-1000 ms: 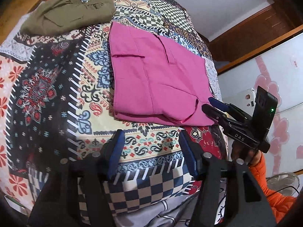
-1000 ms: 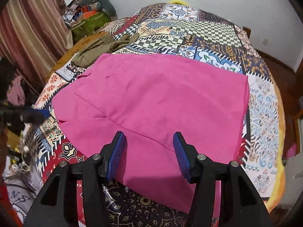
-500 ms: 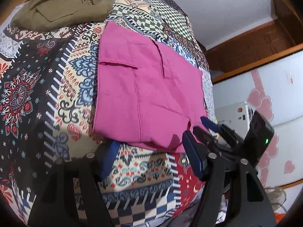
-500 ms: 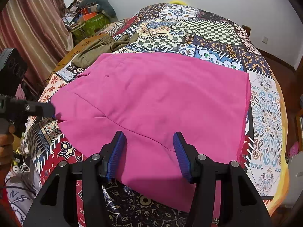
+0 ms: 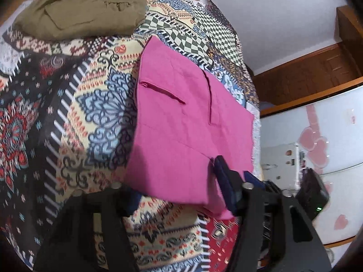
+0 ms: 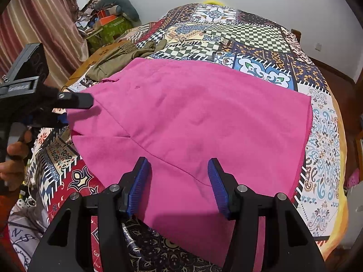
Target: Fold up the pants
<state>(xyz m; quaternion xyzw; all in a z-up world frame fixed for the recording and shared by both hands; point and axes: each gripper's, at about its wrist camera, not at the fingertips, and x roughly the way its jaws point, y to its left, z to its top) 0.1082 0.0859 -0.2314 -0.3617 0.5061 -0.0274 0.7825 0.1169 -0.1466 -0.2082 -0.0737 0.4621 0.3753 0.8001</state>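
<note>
Pink pants (image 5: 181, 122) lie folded flat on the patterned bedspread (image 5: 74, 117); they also fill the middle of the right wrist view (image 6: 192, 117). My left gripper (image 5: 177, 190) is open, its jaws straddling the pants' near edge, the left finger partly under the cloth. In the right wrist view the left gripper (image 6: 77, 110) sits at the pants' left corner. My right gripper (image 6: 179, 183) is open, its fingers just over the pants' near edge. It also shows in the left wrist view (image 5: 254, 179) behind my right finger.
Folded olive pants (image 5: 77, 11) lie at the far side of the bed, also in the right wrist view (image 6: 118, 56). A pile of clutter (image 6: 106, 20) and striped curtains (image 6: 43, 18) stand beyond. A white wardrobe (image 5: 317, 136) is at the right.
My left gripper has moved forward to the pants' near corner and now straddles the edge. The right gripper has stayed almost still, open over the pants.
</note>
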